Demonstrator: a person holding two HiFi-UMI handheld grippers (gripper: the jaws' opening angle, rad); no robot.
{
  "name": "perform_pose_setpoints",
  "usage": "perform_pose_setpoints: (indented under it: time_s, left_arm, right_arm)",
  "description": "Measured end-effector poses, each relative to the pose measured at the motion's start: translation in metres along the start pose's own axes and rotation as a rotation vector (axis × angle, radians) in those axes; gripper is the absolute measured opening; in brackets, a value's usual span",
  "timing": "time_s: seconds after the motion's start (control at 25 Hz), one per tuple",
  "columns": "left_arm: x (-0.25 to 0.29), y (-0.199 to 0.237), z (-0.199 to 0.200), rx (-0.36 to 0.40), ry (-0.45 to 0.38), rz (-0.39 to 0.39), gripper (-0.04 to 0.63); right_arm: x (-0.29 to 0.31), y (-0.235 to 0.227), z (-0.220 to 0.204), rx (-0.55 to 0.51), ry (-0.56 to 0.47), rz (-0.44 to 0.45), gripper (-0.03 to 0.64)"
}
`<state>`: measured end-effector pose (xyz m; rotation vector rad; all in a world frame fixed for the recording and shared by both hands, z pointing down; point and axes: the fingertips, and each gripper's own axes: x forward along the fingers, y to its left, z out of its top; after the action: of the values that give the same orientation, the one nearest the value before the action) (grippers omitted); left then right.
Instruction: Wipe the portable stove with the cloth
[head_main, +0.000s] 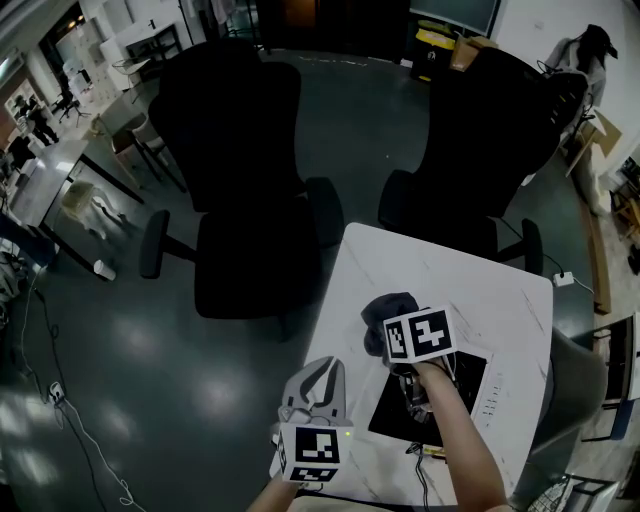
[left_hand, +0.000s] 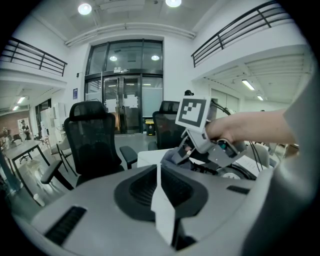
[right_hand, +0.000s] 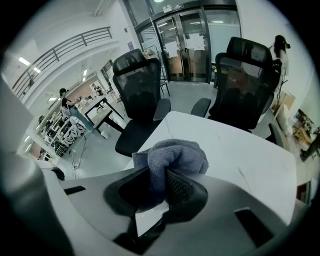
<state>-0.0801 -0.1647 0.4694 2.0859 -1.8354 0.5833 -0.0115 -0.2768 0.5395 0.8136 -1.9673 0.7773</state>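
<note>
A black flat portable stove (head_main: 440, 398) lies on the white table (head_main: 470, 285) near its front. My right gripper (head_main: 393, 325) hovers over the stove's far left corner, shut on a bunched grey cloth (head_main: 386, 311). In the right gripper view the cloth (right_hand: 176, 156) bulges out from between the jaws above the table (right_hand: 240, 145). My left gripper (head_main: 322, 372) is at the table's left edge, left of the stove, jaws shut and empty. In the left gripper view, the left gripper (left_hand: 159, 167) points toward the right gripper (left_hand: 186, 149) and the cloth (left_hand: 171, 155).
Two black office chairs (head_main: 240, 200) (head_main: 490, 130) stand on the grey floor beyond the table. A cable (head_main: 425, 470) runs from the stove's near side. A person (head_main: 590, 60) is at the far right. The table's left edge drops off beside my left gripper.
</note>
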Motion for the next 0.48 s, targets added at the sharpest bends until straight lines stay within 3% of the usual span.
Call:
perform_pose_setpoints:
  time_s: [0.48]
  left_arm:
    - [0.004,-0.001,-0.001,0.008,0.012,0.006,0.031]
  right_arm:
    - [0.002,-0.043,0.013,0.023,-0.003,-0.029,0.092]
